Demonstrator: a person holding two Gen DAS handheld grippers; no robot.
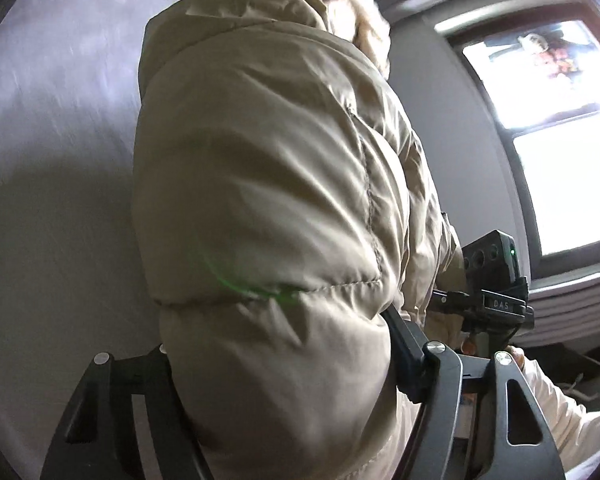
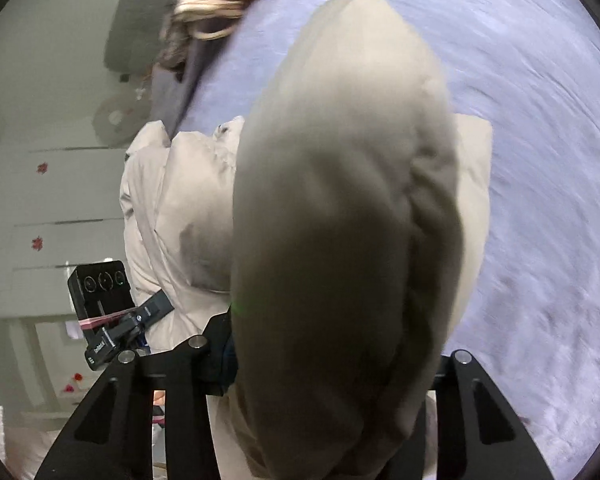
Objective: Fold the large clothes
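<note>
Two claws have hold of one big puffy beige jacket, and it fills the middle of both wrist views. In the left view its long axis runs from about 6 o'clock up to 12, with the fur-trimmed hood at the top end. The right view shows the same thing: a fat rolled section pointing up toward 12, with more of the jacket lying behind it at 9 o'clock.

Looks-wise it's quilted, with a stitched seam running down it and one crossing it, a slightly shiny shell and lots of soft wrinkles. The right view is pretty motion-blurred.

The left claw is partly open with a thick wad of the padding bunched between its fingers, so it's gripping the jacket. The right claw is much the same, a bit narrower, also clamped on a bundle of it.

Under the jacket there's a lavender-grey bed cover. In the left view the other gripper's body shows at 3 o'clock, with a bright window beyond at 2. In the right view, white drawers with little red flowers sit at 9.
</note>
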